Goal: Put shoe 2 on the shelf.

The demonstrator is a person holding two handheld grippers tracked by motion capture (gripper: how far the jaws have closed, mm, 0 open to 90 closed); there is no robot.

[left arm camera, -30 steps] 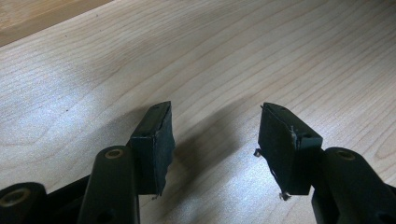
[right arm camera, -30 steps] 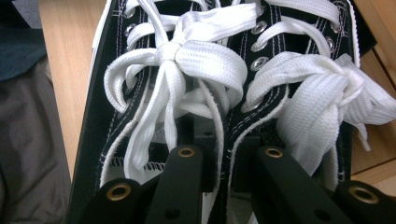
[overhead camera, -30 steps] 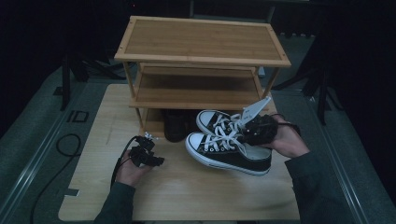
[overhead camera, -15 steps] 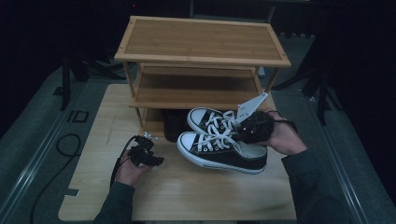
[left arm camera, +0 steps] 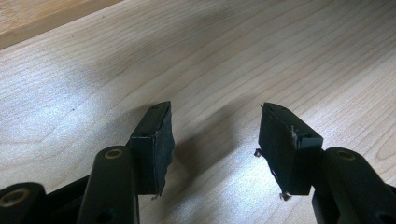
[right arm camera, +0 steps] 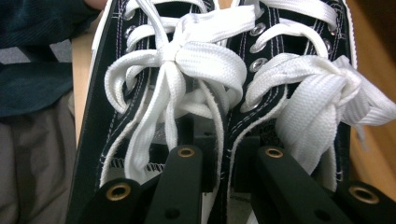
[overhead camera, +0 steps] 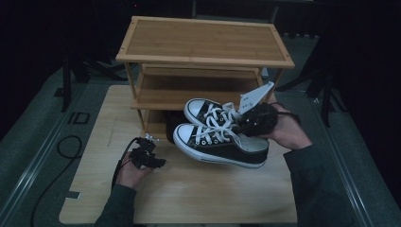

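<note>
Pair of black-and-white canvas sneakers (overhead camera: 220, 137): hanging clear above the wooden board (overhead camera: 189, 194), in front of the bamboo shoe rack (overhead camera: 203, 42), by the rack's right front leg. Soles lying side by side, long axes running across the board, white toe caps pointing to its left edge and slightly toward the rack, heels to the right. Right gripper (overhead camera: 257, 120): pinching both inner collars together, so one grasp is carrying the pair. Left gripper (left arm camera: 215, 135): jaws spread, holding nothing, idling low near the board's front left.
</note>
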